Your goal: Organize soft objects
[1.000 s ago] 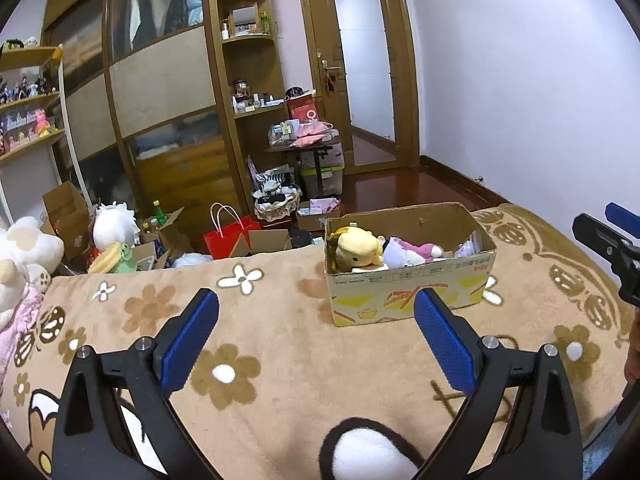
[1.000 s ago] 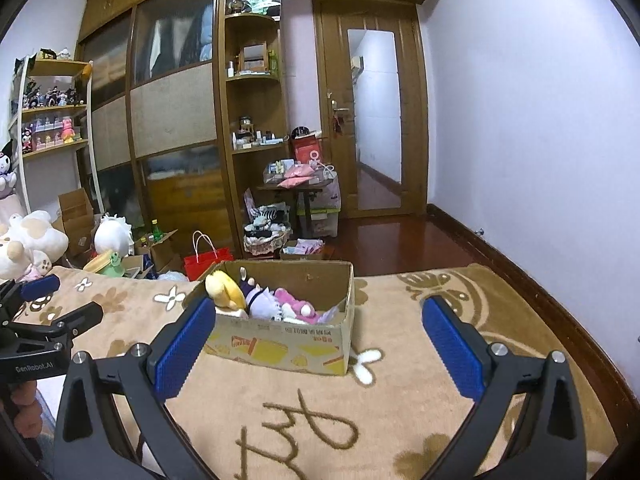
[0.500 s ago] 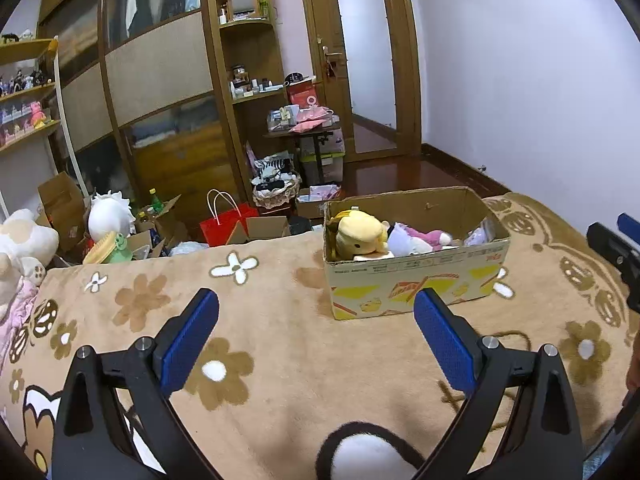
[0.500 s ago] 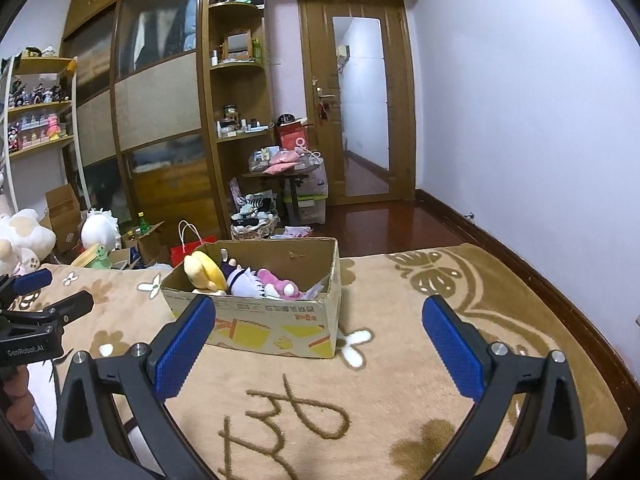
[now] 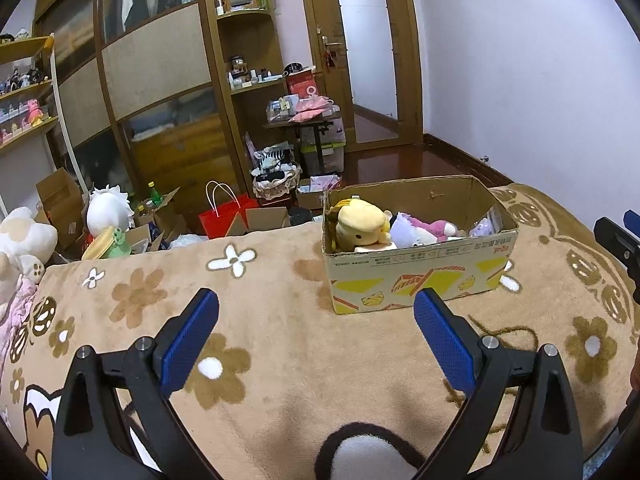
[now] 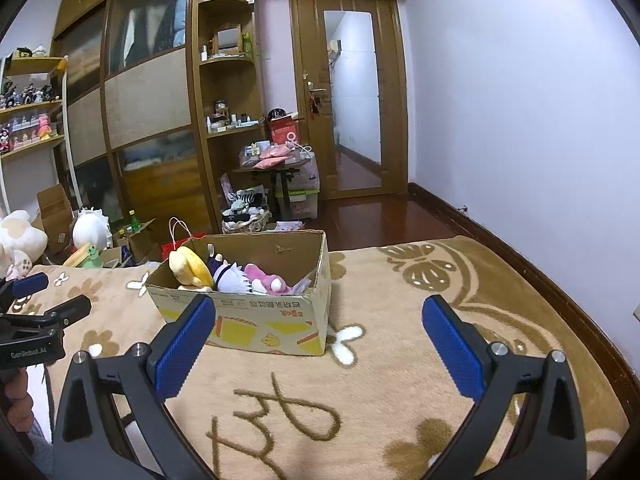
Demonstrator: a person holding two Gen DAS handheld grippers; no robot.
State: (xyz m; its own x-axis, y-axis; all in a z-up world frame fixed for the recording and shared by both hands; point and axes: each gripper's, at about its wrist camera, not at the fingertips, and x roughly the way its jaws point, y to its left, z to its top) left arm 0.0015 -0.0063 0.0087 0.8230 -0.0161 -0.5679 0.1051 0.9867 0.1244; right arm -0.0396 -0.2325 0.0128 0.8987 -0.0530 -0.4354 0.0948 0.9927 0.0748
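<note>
A cardboard box (image 5: 420,276) stands on the brown flower-patterned blanket (image 5: 260,340). It holds a yellow plush (image 5: 360,224), a white and purple plush (image 5: 404,230) and a pink plush (image 5: 434,226). The box also shows in the right wrist view (image 6: 256,320), with the yellow plush (image 6: 188,266) and pink plush (image 6: 268,280) inside. My left gripper (image 5: 316,316) is open and empty, short of the box. My right gripper (image 6: 320,320) is open and empty, in front of the box.
A large white plush (image 5: 20,240) lies at the blanket's left edge. Beyond the bed are a red bag (image 5: 224,216), open cardboard boxes, a white plush head (image 5: 106,212), wooden shelving and a door (image 5: 372,60). A white wall is on the right.
Both grippers have risen and tilted slightly, so the box sits lower and a little larger in each view. Both stay open and empty.
</note>
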